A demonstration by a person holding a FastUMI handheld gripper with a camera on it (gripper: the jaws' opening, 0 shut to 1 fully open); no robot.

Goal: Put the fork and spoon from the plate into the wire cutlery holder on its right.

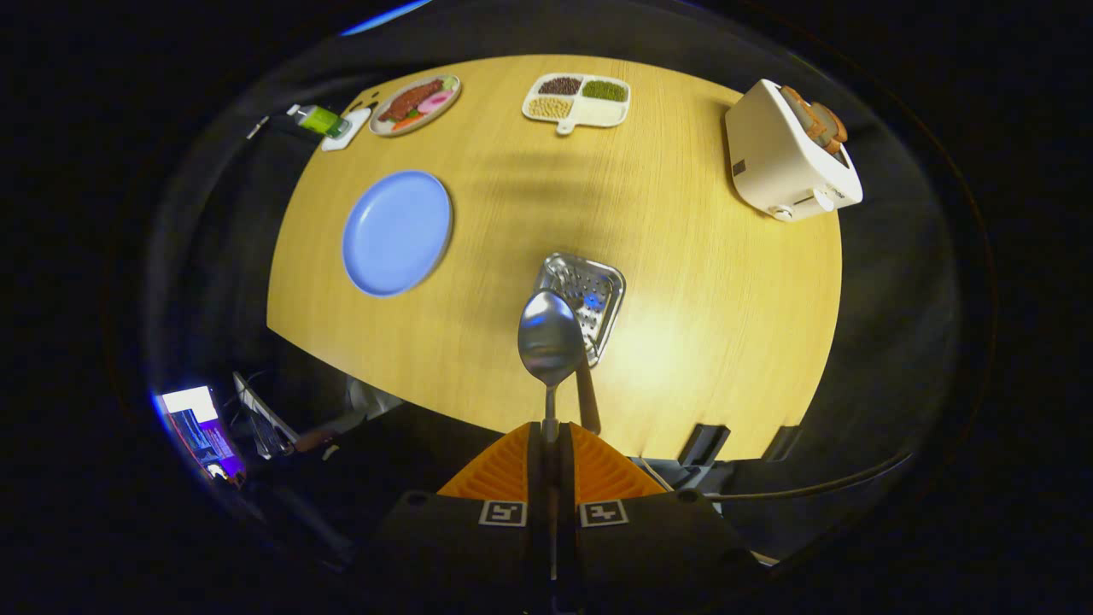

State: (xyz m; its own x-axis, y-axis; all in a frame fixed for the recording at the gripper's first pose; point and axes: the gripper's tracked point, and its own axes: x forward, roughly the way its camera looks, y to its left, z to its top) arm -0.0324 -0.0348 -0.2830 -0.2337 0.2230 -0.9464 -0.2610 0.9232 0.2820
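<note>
My gripper (551, 437) is shut on the thin handle of a metal spoon (550, 339), whose bowl stands up just ahead of the fingers. Right behind the spoon's bowl, seen from high above, is the metal cutlery holder (598, 295) with its perforated walls, standing on the wooden table (709, 282). A slim brown handle (587, 397) leans out of the holder's near side, beside the spoon's stem; I cannot tell what it belongs to. The blue plate (397, 232) lies to the left of the holder with nothing on it.
Beyond the holder, along the table's far side, are a white toaster (790, 158) with bread in it, a divided white tray (577, 100) of beans, a plate of food (415, 104) and a green bottle (320, 120). The table's near edge runs just ahead of my fingers.
</note>
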